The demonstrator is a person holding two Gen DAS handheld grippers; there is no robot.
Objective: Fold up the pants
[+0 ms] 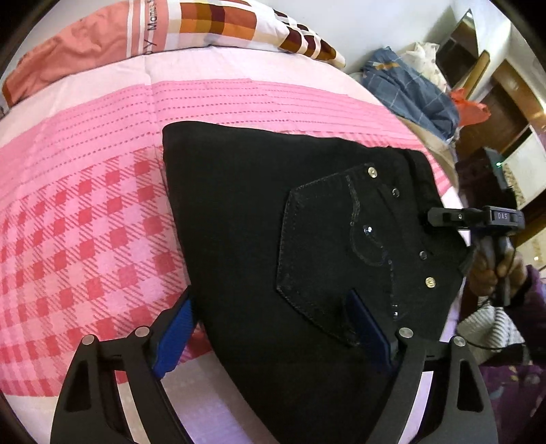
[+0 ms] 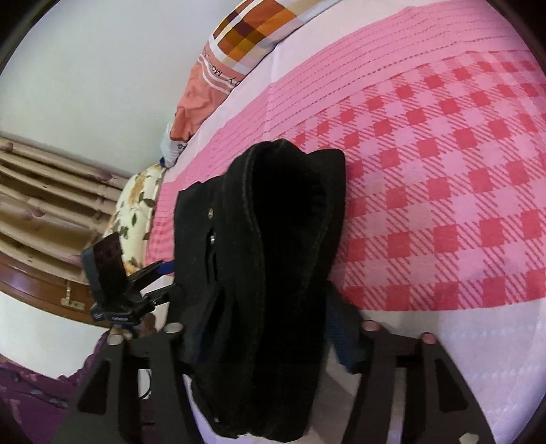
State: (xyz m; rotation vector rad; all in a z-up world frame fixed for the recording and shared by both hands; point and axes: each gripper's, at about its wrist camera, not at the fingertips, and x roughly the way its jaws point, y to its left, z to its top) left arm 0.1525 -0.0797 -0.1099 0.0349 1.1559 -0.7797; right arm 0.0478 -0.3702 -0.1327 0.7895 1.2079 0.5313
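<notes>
Black pants point(image 1: 266, 218) lie folded on the pink checked bedsheet point(image 1: 85, 211), back pocket with studs facing up. My left gripper point(image 1: 269, 328) is open; its blue pads straddle the near edge of the pants, one pad on the sheet, one over the pocket. My right gripper shows in the left wrist view point(image 1: 443, 218) at the pants' waistband edge. In the right wrist view the pants point(image 2: 273, 259) fill the gap between my right gripper's point(image 2: 259, 348) wide-apart fingers; the folded layers bulge upward. My left gripper also shows there point(image 2: 160, 273), at the left edge of the pants.
A patchwork pillow point(image 1: 204, 24) lies at the head of the bed. Blue clothes point(image 1: 406, 85) and an orange bag point(image 1: 471, 109) sit beyond the bed's right edge. A floral cushion point(image 2: 136, 208) and a wooden headboard point(image 2: 41, 283) stand at the left of the right wrist view.
</notes>
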